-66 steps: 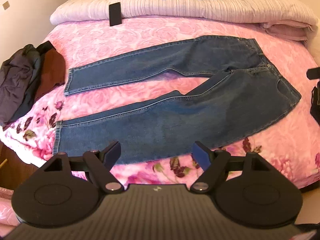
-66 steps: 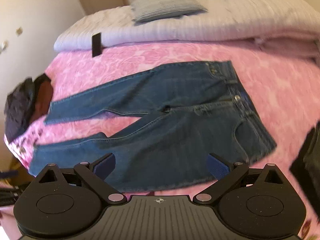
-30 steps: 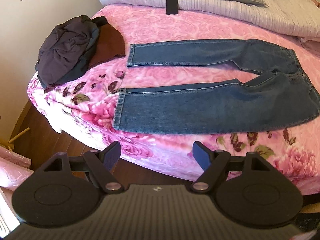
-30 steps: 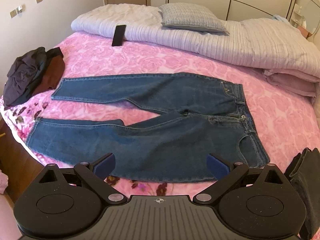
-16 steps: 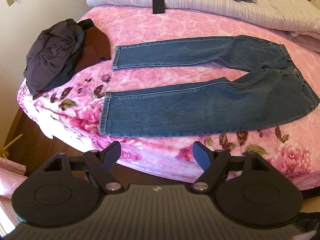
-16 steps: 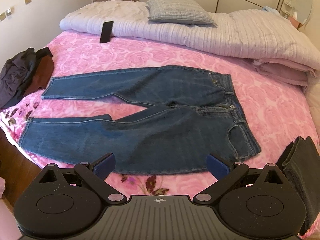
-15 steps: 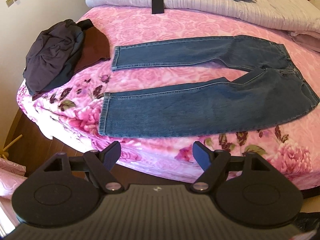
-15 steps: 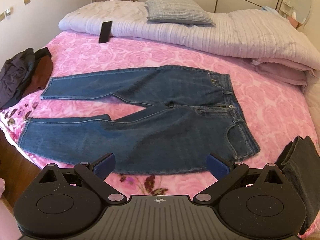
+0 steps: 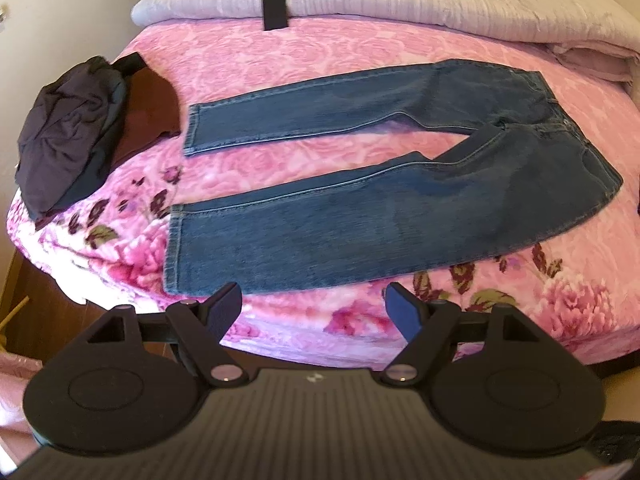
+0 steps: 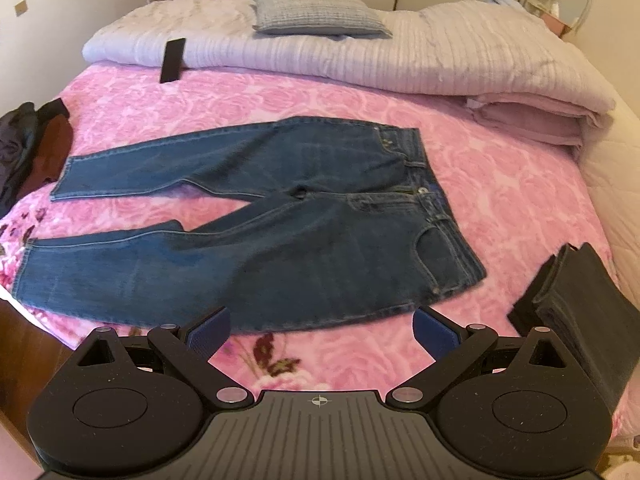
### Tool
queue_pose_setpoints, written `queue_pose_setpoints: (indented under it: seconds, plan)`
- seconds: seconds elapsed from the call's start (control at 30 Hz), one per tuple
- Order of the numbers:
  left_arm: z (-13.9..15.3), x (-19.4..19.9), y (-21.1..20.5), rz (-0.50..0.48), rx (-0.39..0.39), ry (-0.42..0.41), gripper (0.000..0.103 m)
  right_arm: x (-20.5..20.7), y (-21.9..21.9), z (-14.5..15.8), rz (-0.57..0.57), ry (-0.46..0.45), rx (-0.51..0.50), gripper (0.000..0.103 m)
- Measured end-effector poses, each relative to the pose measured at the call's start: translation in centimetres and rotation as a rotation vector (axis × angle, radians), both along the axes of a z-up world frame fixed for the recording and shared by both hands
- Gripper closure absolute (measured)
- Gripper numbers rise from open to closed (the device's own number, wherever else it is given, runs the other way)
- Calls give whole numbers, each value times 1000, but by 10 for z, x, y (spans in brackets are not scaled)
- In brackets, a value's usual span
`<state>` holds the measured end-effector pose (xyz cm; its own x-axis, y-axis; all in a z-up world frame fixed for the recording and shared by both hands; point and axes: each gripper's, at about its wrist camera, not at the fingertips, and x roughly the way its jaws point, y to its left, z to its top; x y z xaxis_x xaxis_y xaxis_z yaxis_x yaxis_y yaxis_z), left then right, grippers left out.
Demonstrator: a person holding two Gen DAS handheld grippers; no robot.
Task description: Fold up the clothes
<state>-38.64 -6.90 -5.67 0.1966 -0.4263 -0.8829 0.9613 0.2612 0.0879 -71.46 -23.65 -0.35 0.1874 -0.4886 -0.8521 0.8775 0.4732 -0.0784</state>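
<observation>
A pair of blue jeans [image 9: 380,216] [image 10: 280,240] lies flat on the pink floral bedspread [image 9: 280,60] [image 10: 520,200], legs spread apart and pointing left, waistband at the right. My left gripper [image 9: 316,306] hangs open just in front of the near leg's lower edge, close to its hem, with nothing between its fingers. My right gripper [image 10: 320,330] is open too, hovering over the bed edge just short of the near leg's thigh and hip. Neither touches the denim.
A heap of dark and brown clothes [image 9: 76,132] [image 10: 28,148] lies at the bed's left corner. A folded dark garment [image 10: 576,312] sits at the right. A rolled white quilt [image 10: 360,56], grey pillow [image 10: 316,16] and black flat object [image 10: 172,60] lie at the back. Wooden floor [image 9: 36,312] shows below left.
Both grippers have come closer to the bed; the jeans look larger and their near edge now lies right at the fingertips. The jeans have not moved.
</observation>
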Motion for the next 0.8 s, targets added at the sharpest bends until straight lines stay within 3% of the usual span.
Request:
queue_pose_setpoints:
  seconds: [0.17, 0.37, 0.5, 0.63, 0.8]
  plan:
    - [-15, -4, -8, -92, 14, -34, 28, -6, 6, 1, 18, 38, -18, 3]
    - [-27, -4, -12, -174, 44, -127, 28, 6, 10, -14, 206, 124, -47, 3]
    - [-28, 2, -12, -159, 82, -182, 28, 30, 2, -35, 392, 128, -53, 3]
    - [-27, 12, -6, -139, 107, -219, 28, 63, -14, -57, 501, 87, -47, 3]
    - [-38, 17, 2, -247, 147, -286, 28, 99, -25, -72, 575, 118, -61, 3]
